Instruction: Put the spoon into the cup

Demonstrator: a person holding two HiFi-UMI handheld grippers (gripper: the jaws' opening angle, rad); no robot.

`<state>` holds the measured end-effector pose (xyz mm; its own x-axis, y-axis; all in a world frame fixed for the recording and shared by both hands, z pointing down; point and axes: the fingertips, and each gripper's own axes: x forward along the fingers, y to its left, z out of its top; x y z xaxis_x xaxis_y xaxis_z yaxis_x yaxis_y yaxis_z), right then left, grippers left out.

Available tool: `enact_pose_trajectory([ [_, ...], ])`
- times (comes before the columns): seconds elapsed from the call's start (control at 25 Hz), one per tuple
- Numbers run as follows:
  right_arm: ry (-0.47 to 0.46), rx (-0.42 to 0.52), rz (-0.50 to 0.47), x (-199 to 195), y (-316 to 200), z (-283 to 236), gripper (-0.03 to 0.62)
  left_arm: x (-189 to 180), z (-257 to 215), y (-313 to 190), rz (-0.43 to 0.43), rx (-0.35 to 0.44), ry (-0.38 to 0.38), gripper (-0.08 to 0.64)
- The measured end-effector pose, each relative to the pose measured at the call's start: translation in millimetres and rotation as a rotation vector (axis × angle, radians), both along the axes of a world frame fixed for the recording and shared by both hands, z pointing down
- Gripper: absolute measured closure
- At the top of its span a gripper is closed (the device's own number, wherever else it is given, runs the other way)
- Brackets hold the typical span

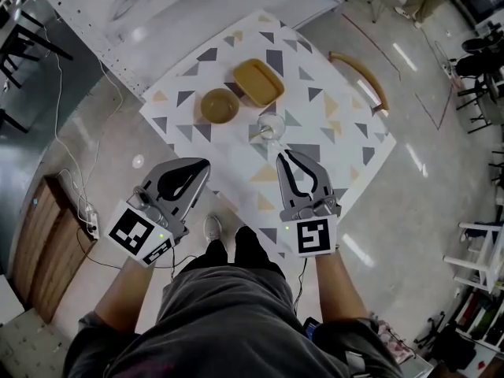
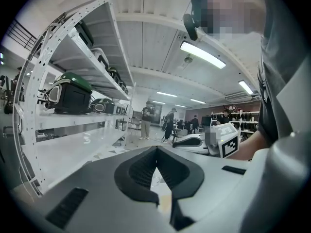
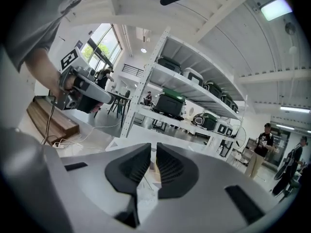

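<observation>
The task looks done: the spoon (image 1: pixel 258 135) seems to be in the cup (image 1: pixel 272 124). The left gripper (image 1: pixel 201 164) and right gripper (image 1: pixel 285 157) are well back, fingers together, empty.

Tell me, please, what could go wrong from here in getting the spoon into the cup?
The clear glass cup stands ahead of the right gripper, so a reach may tip it. I cannot make out the spoon near it, so a grasp could miss. Both the right and the left gripper have jaws together; they must open first.
</observation>
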<state>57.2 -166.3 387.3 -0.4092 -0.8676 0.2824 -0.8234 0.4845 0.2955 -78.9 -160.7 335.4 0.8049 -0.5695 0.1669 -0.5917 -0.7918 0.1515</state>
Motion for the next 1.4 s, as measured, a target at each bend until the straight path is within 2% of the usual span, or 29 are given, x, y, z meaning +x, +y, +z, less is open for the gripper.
enact_pose_trajectory([
  [0.4,-0.086,-0.021,0.036,5.8,22.2,-19.6,0.563,0.7,-12.7,8.1,0.017,0.021,0.011,0.546],
  [0.68,-0.186,-0.039,0.030,2.1,30.4,-29.3,0.568,0.7,-19.6,10.3,0.031,0.034,0.015,0.546],
  [0.88,-0.221,-0.020,0.012,-2.6,31.6,-32.6,0.569,-0.5,-23.2,8.7,0.034,0.039,0.017,0.546],
  [1.2,-0.298,-0.056,0.037,4.0,30.0,-29.1,0.572,1.0,-24.3,7.7,0.040,0.041,0.018,0.546],
  [1.4,-0.312,-0.075,0.048,8.9,28.8,-24.7,0.572,2.8,-25.7,7.6,0.044,0.045,0.021,0.546],
])
